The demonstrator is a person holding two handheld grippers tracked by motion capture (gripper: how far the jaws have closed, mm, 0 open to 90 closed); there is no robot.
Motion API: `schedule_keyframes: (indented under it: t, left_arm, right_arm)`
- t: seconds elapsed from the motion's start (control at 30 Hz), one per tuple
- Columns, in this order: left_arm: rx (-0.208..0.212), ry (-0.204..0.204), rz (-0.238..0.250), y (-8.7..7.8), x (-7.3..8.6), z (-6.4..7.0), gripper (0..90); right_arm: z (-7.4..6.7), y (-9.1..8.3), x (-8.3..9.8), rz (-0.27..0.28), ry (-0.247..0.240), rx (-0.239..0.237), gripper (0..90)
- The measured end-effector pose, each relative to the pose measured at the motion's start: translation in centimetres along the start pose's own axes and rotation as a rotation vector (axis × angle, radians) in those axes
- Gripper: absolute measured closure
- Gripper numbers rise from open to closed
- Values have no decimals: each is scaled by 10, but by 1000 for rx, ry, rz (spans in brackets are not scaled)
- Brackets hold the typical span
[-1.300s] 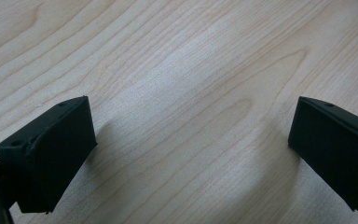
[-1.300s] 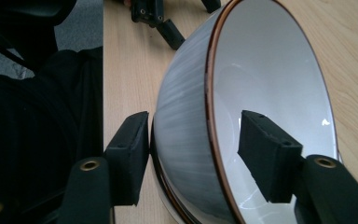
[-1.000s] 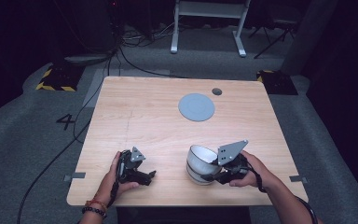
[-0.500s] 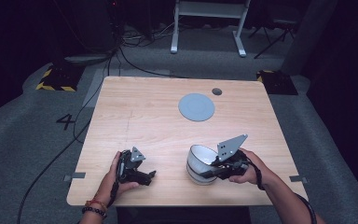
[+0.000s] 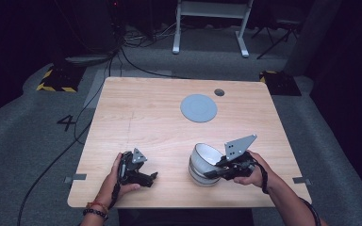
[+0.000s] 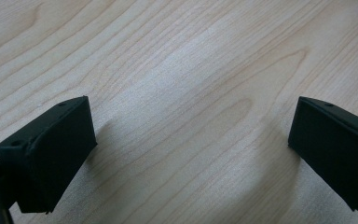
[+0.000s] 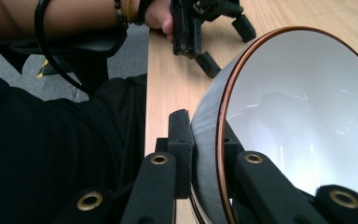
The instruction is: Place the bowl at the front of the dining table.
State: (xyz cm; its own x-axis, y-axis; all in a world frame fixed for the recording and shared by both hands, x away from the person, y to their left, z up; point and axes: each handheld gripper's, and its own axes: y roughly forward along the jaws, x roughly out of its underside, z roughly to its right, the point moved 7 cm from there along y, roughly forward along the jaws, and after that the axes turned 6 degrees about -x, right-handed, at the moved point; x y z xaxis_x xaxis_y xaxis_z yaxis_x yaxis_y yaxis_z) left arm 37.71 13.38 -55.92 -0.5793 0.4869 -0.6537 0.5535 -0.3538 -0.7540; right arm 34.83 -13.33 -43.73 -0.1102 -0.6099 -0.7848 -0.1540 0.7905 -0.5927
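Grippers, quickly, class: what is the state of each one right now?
Left gripper: jaws open, nothing between them, over bare table.
Right gripper: jaws just closed, now clamped on the rim of the tilted bowl.

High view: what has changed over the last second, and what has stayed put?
The right gripper has just been closing and now pinches the bowl's rim between its fingers, tilting it onto its side. The left gripper stayed open on the table; the grey disc did not move.
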Motion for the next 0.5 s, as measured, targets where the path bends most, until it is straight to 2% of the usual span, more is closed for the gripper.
schedule_keyframes:
  t: [0.37, 0.5]
  left_arm:
    - [0, -1, 0, 0, 0, 0, 7]
    - [0, 0, 0, 0, 0, 0, 7]
  right_arm:
    - [4, -16, -5, 50, 5, 71, 824]
    - [7, -21, -7, 74, 15, 76, 824]
